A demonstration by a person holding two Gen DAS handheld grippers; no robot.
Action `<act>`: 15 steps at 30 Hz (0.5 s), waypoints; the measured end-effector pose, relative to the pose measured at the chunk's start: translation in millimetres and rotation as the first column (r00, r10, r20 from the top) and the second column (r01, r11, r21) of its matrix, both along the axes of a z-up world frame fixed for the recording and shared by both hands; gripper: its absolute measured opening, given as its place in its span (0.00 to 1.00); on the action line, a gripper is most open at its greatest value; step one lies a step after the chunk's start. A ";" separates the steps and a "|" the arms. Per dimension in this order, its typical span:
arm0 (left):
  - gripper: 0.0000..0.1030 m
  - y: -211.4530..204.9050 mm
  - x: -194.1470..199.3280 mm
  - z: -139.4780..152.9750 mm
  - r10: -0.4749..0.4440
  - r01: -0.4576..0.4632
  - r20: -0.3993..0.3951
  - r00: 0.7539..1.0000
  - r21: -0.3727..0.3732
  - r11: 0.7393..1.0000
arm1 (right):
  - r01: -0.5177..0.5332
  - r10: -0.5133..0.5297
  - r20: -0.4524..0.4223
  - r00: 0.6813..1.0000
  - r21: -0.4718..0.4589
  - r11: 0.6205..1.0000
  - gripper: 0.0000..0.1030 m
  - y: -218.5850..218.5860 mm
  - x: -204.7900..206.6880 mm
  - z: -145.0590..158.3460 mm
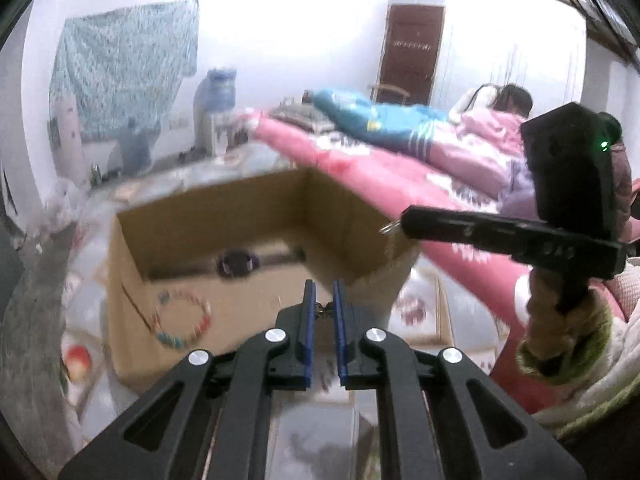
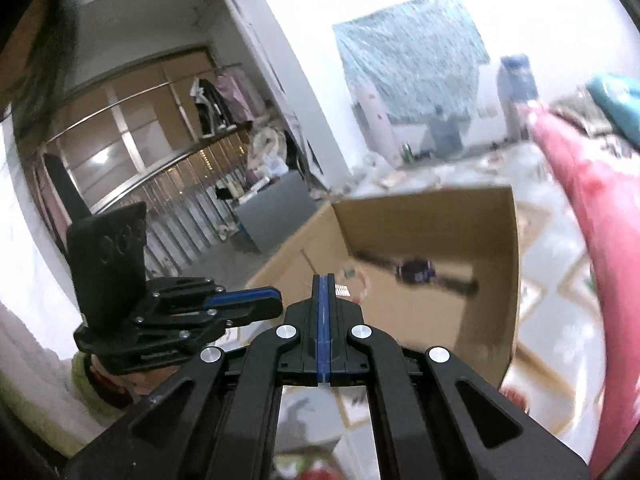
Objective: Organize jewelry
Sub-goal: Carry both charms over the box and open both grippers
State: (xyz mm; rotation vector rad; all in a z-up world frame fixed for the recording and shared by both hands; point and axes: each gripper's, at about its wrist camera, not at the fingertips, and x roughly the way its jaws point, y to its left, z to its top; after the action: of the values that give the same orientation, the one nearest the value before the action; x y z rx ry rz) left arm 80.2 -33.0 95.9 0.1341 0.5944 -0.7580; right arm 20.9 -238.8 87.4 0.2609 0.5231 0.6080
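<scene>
The open brown cardboard box [image 1: 256, 248] stands on the floor, with a dark wristwatch [image 1: 237, 262] lying on its bottom and a colourful beaded bracelet [image 1: 182, 318] seen at its near wall. The left gripper [image 1: 324, 300] is held slightly parted on a small dark wiry piece; the right gripper [image 2: 324, 292] is clenched, a small metal ring [image 1: 389, 227] showing at its tip. Each piece is best carried over the rim before release. Open room lies above the box; the pink quilted bed [image 1: 400, 184] crowds its right side.

A pink quilt [image 1: 360, 168] lies beside a water dispenser [image 1: 214, 108] and hanging cloth [image 1: 128, 68].
</scene>
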 end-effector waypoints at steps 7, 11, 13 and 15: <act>0.08 -8.7 70.4 -1.9 0.036 -0.034 -0.087 0.996 0.027 0.999 | -0.007 0.003 -0.106 0.994 -0.036 0.999 0.00 3.7 67.4 -6.3; 0.08 -14.9 104.8 -19.4 0.082 -0.070 -0.175 0.981 0.071 0.995 | -0.007 -0.011 -0.209 0.978 -0.083 0.997 0.01 8.1 99.2 -23.8; 0.08 -17.8 116.6 -27.4 0.104 -0.085 -0.195 0.975 0.103 0.991 | -0.006 -0.022 -0.253 0.967 -0.108 0.994 0.04 8.3 105.6 -34.4; 0.09 -20.2 126.6 -37.8 0.130 -0.101 -0.227 0.965 0.137 0.985 | -0.002 -0.033 -0.269 0.963 -0.127 0.992 0.05 9.0 109.6 -39.8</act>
State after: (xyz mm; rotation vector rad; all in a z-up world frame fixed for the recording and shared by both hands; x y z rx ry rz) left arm 206.8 -53.1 58.2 0.1242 0.8685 -0.6272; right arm 130.5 -229.7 47.6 0.2293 0.8201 0.5242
